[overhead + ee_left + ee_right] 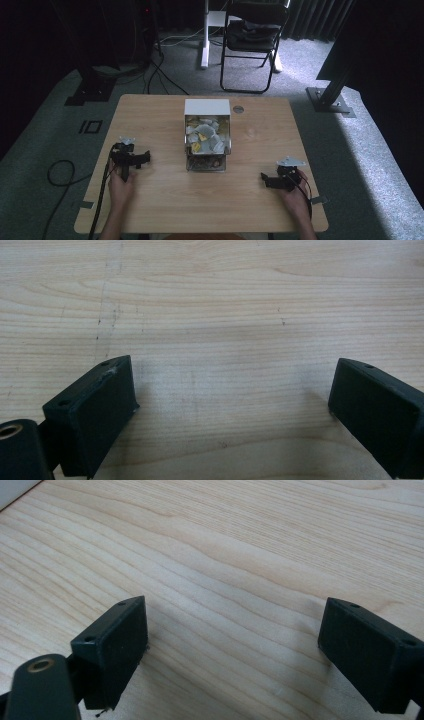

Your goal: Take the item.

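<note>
— Paper sachets (pixel 204 134) fill our clear box (pixel 207 162) at mid-table: light, crushable?
— Yes; we'd pinch one by its edge. Left gripper (pixel 131 159) and right gripper (pixel 274 181) both rest wide open, empty, well apart from it.

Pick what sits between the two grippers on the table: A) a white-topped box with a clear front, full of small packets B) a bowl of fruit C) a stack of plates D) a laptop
A: in the high view a box with a white top and a clear front, filled with small packets, stands mid-table between the left gripper and the right gripper, apart from both.
</note>
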{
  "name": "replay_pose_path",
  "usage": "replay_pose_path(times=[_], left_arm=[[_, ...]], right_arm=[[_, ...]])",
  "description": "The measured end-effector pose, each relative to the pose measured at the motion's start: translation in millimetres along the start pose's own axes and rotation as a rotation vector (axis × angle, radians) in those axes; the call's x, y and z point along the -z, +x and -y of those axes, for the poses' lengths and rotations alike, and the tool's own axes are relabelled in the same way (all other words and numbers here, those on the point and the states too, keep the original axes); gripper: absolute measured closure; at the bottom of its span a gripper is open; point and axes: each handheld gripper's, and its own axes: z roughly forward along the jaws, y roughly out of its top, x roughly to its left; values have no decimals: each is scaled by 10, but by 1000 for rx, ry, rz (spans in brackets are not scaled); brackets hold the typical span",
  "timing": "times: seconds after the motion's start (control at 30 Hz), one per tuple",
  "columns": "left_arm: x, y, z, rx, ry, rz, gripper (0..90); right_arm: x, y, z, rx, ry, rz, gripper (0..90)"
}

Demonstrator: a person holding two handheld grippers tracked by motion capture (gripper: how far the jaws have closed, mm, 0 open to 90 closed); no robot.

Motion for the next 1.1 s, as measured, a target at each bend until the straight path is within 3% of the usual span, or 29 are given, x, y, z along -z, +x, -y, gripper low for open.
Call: replay_pose_path(times=[0.43,0.47,0.53,0.83,1.1], left_arm=[[45,-20,46,-11,1,13,58],[47,-21,47,-12,2,13,58],[49,-24,51,-11,0,13,58],[54,-30,55,-10,1,12,58],[54,-30,55,-10,0,13,58]], right_arm=[[3,4,2,-4,-3,5,137],[4,7,3,-5,-4,5,147],[41,24,-7,-14,4,12,279],[120,120,-61,-3,-13,-31,330],[207,219,-106,22,-28,-29,335]])
